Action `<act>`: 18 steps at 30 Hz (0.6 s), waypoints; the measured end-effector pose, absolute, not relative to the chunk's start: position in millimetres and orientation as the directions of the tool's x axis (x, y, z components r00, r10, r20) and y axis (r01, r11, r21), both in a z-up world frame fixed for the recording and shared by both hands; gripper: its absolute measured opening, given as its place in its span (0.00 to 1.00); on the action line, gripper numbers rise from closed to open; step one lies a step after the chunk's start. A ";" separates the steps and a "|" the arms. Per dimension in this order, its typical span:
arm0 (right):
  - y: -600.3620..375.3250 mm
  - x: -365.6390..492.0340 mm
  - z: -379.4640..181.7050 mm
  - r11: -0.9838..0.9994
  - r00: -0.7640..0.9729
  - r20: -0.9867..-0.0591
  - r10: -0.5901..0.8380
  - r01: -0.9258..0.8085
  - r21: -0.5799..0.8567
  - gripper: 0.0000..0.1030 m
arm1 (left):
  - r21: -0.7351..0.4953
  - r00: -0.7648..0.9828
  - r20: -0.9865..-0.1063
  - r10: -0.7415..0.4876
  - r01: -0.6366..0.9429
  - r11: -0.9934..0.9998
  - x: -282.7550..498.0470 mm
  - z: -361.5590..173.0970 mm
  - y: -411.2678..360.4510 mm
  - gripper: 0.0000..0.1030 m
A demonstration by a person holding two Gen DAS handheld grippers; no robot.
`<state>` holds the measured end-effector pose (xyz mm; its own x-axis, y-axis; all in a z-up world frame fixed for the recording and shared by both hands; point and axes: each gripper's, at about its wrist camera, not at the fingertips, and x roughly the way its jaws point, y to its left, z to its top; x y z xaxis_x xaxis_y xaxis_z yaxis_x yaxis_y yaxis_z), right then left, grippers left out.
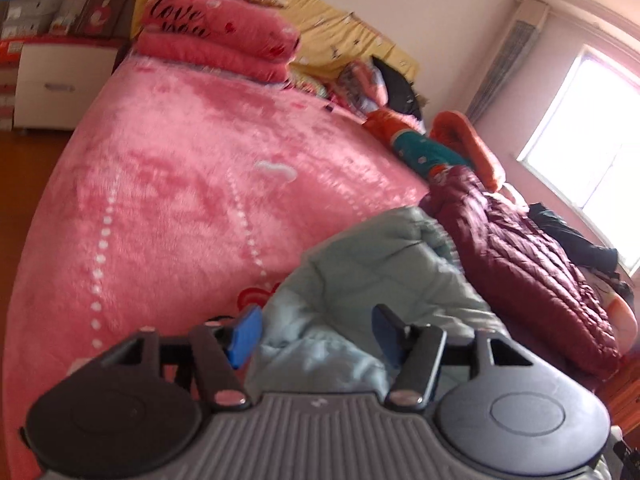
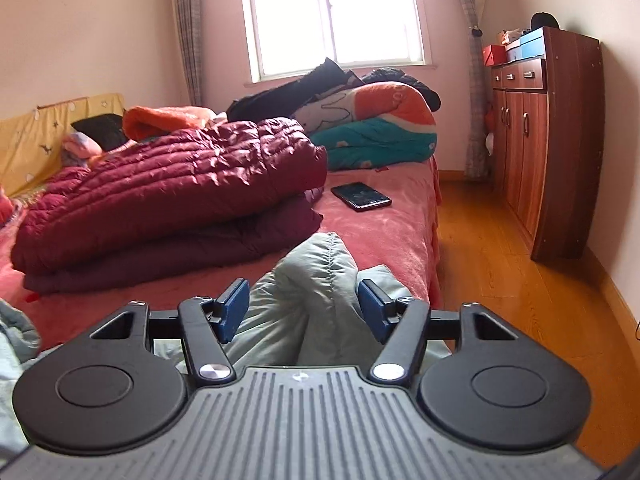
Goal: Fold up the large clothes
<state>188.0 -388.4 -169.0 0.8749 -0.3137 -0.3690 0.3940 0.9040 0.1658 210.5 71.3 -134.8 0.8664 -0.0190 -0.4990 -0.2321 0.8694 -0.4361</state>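
A pale green padded jacket [image 1: 372, 264] lies bunched on the pink bed. My left gripper [image 1: 316, 332] is open, its blue pads on either side of a fold of the jacket. In the right wrist view the same jacket [image 2: 316, 268] rises in a ridge between the pads of my right gripper [image 2: 302, 306]. That gripper is open too, with gaps between pads and cloth. A folded maroon down coat [image 2: 168, 192] lies on the bed beyond; it also shows in the left wrist view [image 1: 520, 256].
The pink fleece bedspread [image 1: 180, 184] has stacked pink pillows [image 1: 216, 36] at its head. A black phone [image 2: 361, 196] lies near the bed's edge. Orange and teal blankets [image 2: 372, 128] are piled under the window. A wooden cabinet [image 2: 548, 136] stands on the right by the wood floor [image 2: 500, 264].
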 end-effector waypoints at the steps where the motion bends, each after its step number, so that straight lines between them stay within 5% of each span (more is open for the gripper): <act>1: -389.4 183.3 -166.6 0.902 0.878 -0.364 -0.310 0.393 0.180 0.84 | -0.433 0.875 -0.483 -0.025 -0.214 0.876 202.7 -128.3 68.5 0.64; 8: -387.5 141.3 -153.1 0.888 0.908 -0.321 -0.268 0.363 0.284 0.95 | -0.385 0.897 -0.435 -0.083 -0.102 0.917 152.4 -90.4 51.3 0.69; 18: -370.5 98.1 -148.1 0.898 0.933 -0.314 -0.175 0.282 0.337 0.95 | -0.341 0.863 -0.460 -0.209 0.046 0.939 90.5 -87.7 33.9 0.70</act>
